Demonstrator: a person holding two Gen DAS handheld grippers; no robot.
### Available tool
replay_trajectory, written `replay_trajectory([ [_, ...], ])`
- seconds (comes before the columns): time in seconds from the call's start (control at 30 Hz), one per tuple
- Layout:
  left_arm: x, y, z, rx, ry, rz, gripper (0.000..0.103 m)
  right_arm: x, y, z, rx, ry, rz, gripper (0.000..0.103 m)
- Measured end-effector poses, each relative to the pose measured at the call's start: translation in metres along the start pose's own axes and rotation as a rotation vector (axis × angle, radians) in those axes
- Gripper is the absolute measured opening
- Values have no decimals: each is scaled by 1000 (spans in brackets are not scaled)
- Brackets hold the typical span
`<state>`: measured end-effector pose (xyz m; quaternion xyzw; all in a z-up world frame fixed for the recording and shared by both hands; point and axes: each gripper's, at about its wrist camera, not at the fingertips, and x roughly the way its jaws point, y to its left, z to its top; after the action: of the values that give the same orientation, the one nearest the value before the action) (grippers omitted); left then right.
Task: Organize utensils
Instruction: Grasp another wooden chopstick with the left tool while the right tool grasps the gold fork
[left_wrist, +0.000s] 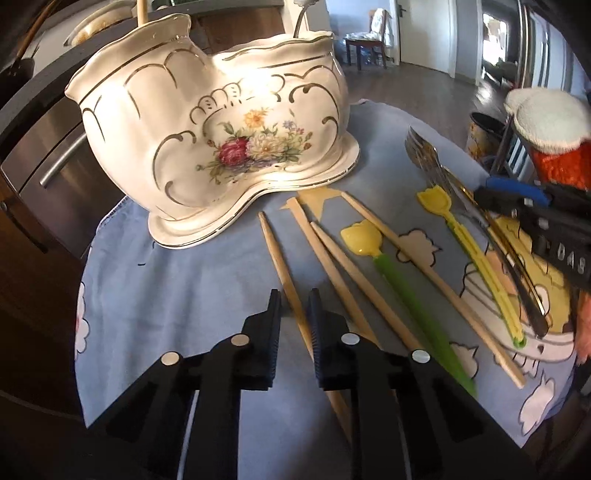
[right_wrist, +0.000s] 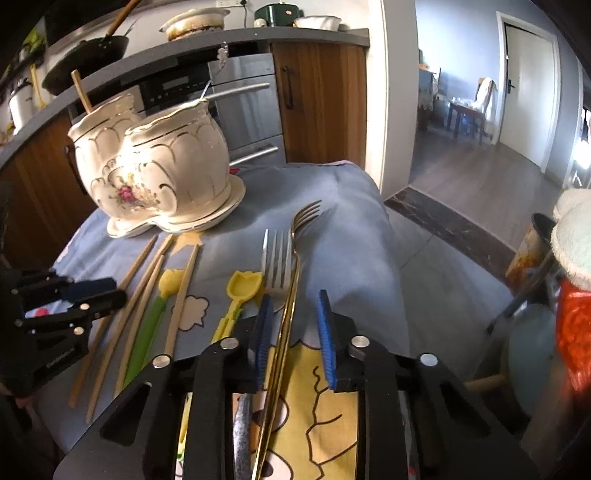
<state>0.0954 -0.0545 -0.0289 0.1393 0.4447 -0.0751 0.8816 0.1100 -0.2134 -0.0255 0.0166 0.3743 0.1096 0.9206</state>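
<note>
1. Left gripper (left_wrist: 294, 306) is pointed down at the table (left_wrist: 184, 288), jaws narrow around the leftmost wooden chopstick (left_wrist: 280, 266). The stick runs through the slim gap; I cannot tell if the pads are actually pressing on it.
2. Right gripper (right_wrist: 293, 314) is partly closed with a clear gap. The gold fork (right_wrist: 291, 280) runs between its blue pads, near the left one and not clamped; the silver fork (right_wrist: 275, 258) lies just left of it.
3. Handling, my guess: chopsticks are light, stiff and thin and roll easily, so take one mid-shaft or toward the thick end. Metal forks are heavier and slick; grip the handle, not the tines.
4. Other chopsticks (left_wrist: 343, 269) sit just right of the left gripper, nearly touching each other, so there's a risk of dragging a neighbour. The green-handled yellow scoop (left_wrist: 406, 291) and the yellow scoop (left_wrist: 469, 251) are further right.
5. The ceramic holder (left_wrist: 207, 140) is ahead of both grippers. It looks fragile with a high rim, and a stick and a metal utensil are already standing in it.
6. Open cloth lies left of the left gripper; the table edge drops off right of the right gripper.
</note>
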Motion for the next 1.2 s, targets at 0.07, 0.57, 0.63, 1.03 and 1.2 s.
replay_trajectory([
  [0.07, -2, 2, -1, 5, 4, -2, 14, 4, -1, 3, 1, 21, 28, 22],
  [0.57, 0, 22, -4, -1, 24, -19, 14, 35, 8, 28, -86, 117, -32, 13],
  [0.63, 1, 23, -3, -13, 21, -38, 12, 37, 7, 29, -85, 117, -27, 10],
  [1.03, -10, 36, -12, -33, -8, -103, 6, -5, 4, 24, -38, -27, -1, 6],
  [1.2, -26, 41, -21, -30, -53, -106, 6, -37, 11, 20, -49, -134, 40, 6],
])
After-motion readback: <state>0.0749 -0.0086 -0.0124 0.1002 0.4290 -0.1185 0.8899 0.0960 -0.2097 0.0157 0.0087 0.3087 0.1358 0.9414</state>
